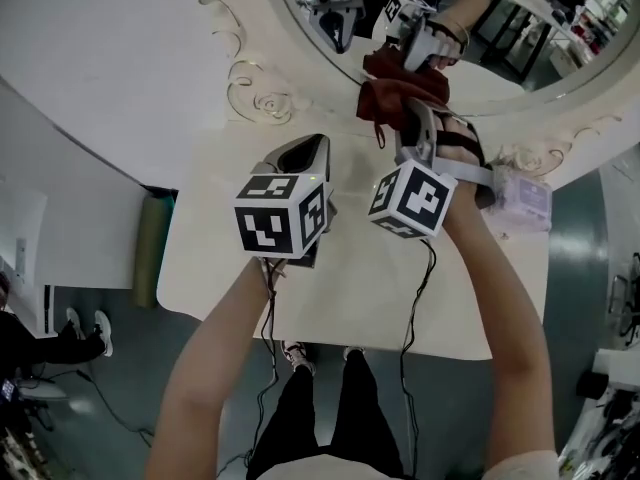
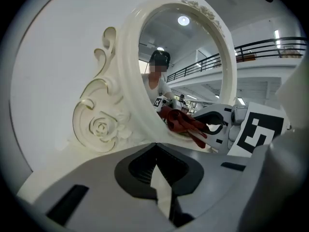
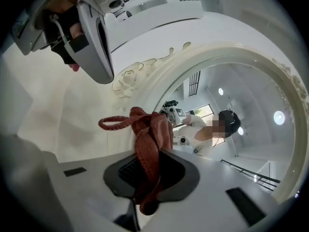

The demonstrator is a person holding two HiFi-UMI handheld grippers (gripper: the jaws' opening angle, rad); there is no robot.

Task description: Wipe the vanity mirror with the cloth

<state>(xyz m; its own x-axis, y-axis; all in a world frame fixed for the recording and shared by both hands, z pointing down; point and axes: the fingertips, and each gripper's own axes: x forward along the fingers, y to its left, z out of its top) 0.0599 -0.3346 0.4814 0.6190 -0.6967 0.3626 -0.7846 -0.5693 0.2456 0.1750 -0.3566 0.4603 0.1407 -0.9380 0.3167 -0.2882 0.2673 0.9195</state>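
White vanity tabletop [image 1: 225, 268] underneath, with the ornate vanity mirror [image 1: 545, 53] curving across the top of the head view. The right gripper [image 3: 147, 178] has its jaws clamped on a bunched-up red cloth [image 1: 398, 96]. The cloth sits right at the mirror's lower rim, where it meets its own reflection, so it looks like it's touching the glass down by the frame or very nearly. The left gripper [image 2: 157, 178] hangs back over the table with its jaws drawn together, barely a sliver between them and nothing in them.

What could go wrong, imo:
- One loop of cloth sticks out loose to the side. Drag that along the frame and it could snag on the carved scrolls [image 2: 99, 124].
- The cloth is wadded rather than spread, so a hard push might put the gripper's plastic tips on the glass instead of fabric. That means smears or a scratch.
- Starting this low, the stroke may mostly polish the frame.

Count:
- one mirror
- one cloth
- two grippers
- one pale lilac box [image 1: 522, 200] at the table's right edge
- one green roll [image 1: 152, 250] on the floor to the left
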